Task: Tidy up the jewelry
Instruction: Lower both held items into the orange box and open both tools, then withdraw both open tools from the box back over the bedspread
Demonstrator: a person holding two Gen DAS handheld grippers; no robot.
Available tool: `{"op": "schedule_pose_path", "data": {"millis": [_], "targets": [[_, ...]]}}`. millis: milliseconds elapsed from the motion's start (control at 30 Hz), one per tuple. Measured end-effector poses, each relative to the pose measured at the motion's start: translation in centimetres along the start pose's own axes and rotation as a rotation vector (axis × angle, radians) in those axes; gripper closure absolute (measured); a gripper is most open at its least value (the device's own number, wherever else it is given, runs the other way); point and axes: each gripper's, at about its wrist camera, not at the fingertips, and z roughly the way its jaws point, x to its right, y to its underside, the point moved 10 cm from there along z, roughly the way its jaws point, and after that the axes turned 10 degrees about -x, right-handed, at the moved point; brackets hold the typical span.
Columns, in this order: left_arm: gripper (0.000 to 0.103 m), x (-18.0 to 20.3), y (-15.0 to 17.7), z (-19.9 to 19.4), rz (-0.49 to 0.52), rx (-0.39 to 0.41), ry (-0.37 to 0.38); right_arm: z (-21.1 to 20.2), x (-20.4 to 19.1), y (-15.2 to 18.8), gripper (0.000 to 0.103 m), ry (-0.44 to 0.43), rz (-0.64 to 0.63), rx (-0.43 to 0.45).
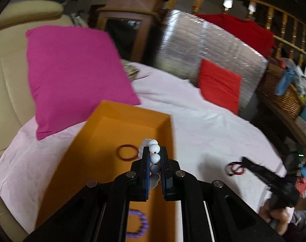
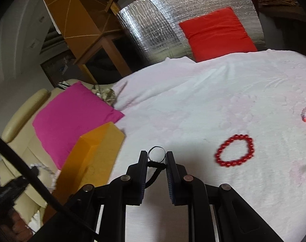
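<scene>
Left gripper [image 1: 155,153] clamped on white bead bracelet [image 1: 154,148] over orange box [image 1: 104,133]; right gripper [image 2: 156,157] pinching dark wire ring [image 2: 157,155].

**Black two-finger grippers, silver pivots, blue pads**

Left gripper [image 1: 154,151]: matte black linkage arms, round silver pivot pins, flat black fingers [image 1: 145,167] with blue ribbed inner pads. Slotted cut-outs in the rear arms. Right gripper [image 2: 156,155]: same black build, same silver pins, dark blue ribbed pads. Black cable [image 2: 31,179] crosses the lower left of the right wrist view; possibly the rig's own, blurred.
</scene>
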Motion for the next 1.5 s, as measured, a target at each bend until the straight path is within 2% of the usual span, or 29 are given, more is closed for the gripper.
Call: {"op": "schedule_pose_path", "data": {"millis": [133, 333, 367, 433, 500, 567, 700, 767, 800, 867, 967, 1133, 1300, 1500], "targets": [[0.094, -2.8, 0.4, 3.0, -0.068, -0.077, 0.009, 0.5, -2.6, -0.3, 0.083, -0.034, -0.024, -0.002], [0.094, -4.4, 0.6, 6.8, -0.103, -0.158, 0.034, 2.5, -7.2, -1.7, 0.083, -0.080, -0.057, -0.008], [0.094, -4.6, 0.7, 7.1, -0.103, -0.168, 0.026, 2.9, -8.2, -1.9, 0.083, -0.082, -0.073, -0.012], [0.086, -5.8, 0.8, 7.6, -0.124, -0.190, -0.031, 4.0, -10.0, -2.3, 0.083, -0.075, -0.110, -0.022], [0.060, -7.2, 0.4, 7.0, -0.154, -0.166, -0.072, 5.0, -11.5, -2.7, 0.083, -0.066, -0.137, -0.036], [0.045, -8.4, -0.4, 5.6, -0.196, -0.100, -0.092, 6.0, -13.4, -3.4, 0.083, -0.063, -0.170, -0.038], [0.045, -10.3, -1.2, 3.5, -0.238, -0.006, -0.154, 8.6, -16.4, -4.9, 0.083, -0.052, -0.197, -0.053], [0.045, -10.6, -1.4, 3.3, -0.249, 0.006, -0.184, 10.5, -17.9, -5.9, 0.082, -0.067, -0.174, -0.082], [0.045, -10.8, -1.4, 3.3, -0.254, 0.008, -0.192, 11.2, -18.3, -6.3, 0.078, -0.068, -0.163, -0.086], [0.045, -11.1, -1.2, 3.2, -0.259, 0.010, -0.212, 12.7, -18.7, -6.6, 0.037, -0.055, -0.149, -0.115], [0.045, -11.2, -0.9, 2.9, -0.256, 0.007, -0.228, 12.8, -18.2, -6.6, 0.035, -0.050, -0.142, -0.098], [0.045, -9.6, -1.0, 2.8, -0.199, 0.012, -0.240, 9.5, -15.3, -5.7, 0.035, -0.031, -0.159, -0.051], [0.040, -6.1, -0.8, 3.3, -0.123, 0.009, -0.250, 4.6, -9.6, -4.8, 0.035, 0.024, -0.148, -0.010], [0.036, -0.5, -1.1, 3.3, -0.004, 0.056, -0.270, -1.1, -1.2, -3.3, 0.035, 0.111, -0.078, 0.021]]}}
